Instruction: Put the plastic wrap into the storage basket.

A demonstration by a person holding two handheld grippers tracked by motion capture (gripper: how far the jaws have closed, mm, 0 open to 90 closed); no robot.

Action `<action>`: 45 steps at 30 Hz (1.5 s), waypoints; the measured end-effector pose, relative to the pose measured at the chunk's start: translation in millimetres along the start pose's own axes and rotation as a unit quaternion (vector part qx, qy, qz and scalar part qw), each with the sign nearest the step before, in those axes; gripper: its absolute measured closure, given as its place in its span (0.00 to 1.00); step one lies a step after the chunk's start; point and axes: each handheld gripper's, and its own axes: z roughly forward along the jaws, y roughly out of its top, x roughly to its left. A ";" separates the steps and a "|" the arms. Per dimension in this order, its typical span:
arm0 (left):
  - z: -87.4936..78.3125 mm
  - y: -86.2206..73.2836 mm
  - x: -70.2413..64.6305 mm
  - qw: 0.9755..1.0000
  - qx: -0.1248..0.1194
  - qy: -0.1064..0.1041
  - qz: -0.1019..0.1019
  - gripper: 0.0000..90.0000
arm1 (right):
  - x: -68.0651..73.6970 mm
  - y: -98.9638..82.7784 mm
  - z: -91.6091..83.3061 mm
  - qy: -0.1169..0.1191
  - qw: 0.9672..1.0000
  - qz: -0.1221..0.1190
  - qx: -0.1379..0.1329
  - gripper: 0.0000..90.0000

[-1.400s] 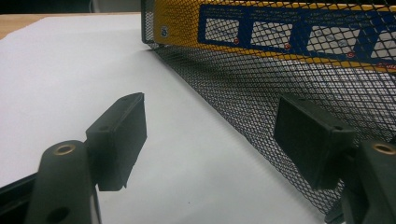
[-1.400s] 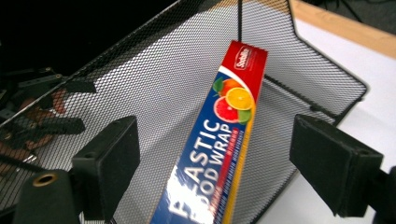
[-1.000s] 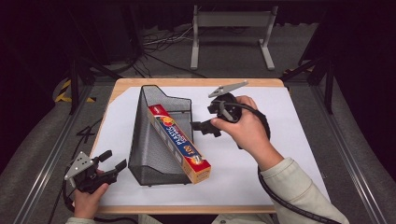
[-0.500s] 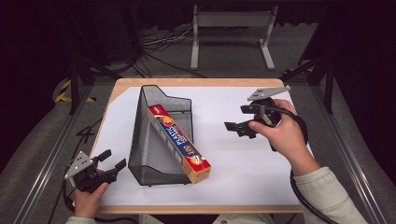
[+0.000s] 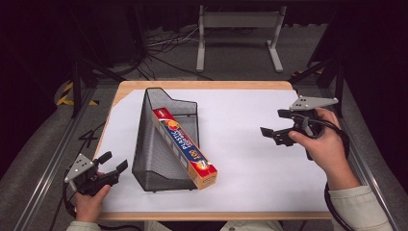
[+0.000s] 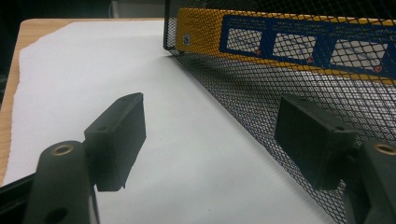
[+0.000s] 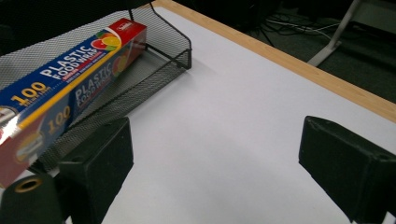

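A plastic wrap box (image 5: 185,147) lies slanted in the black mesh basket (image 5: 163,168) mid-bench. Left tool (image 5: 111,163), jaws wide, sits near the basket's front-left; right tool (image 5: 274,126), wide and empty, is well right of it.

Obstacle: black mesh basket (image 5: 166,139), left of table centre, plastic wrap box (image 5: 185,147) lying slantwise in it, one end jutting past the near rim. Free room: bare white sheet (image 5: 255,144) right of the basket, and a narrow strip along its left wall.
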 end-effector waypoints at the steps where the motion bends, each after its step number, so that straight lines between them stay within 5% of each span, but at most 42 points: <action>1: 0.3 0.0 -0.8 1.000 0.001 0.001 0.003 0.28 | -2.2 -3.7 -1.6 -0.001 1.000 -0.001 -0.001 0.11; 4: 0.5 1.2 -4.0 1.000 0.008 0.007 0.021 0.25 | -6.6 -17.7 -4.9 -0.008 1.000 -0.006 -0.013 0.11; 18: 4.1 -0.6 -6.4 0.999 0.026 0.002 0.040 0.22 | -26.2 -89.8 6.0 -0.005 1.000 0.018 -0.013 0.11; 31: 4.9 -3.4 -6.4 0.999 0.028 0.004 0.043 0.23 | -29.2 -146.8 20.4 -0.005 1.000 0.025 -0.013 0.11; 45: 7.5 -8.6 -4.2 0.998 0.036 0.005 0.044 0.23 | -26.6 -171.5 22.0 -0.003 0.999 0.032 0.006 0.10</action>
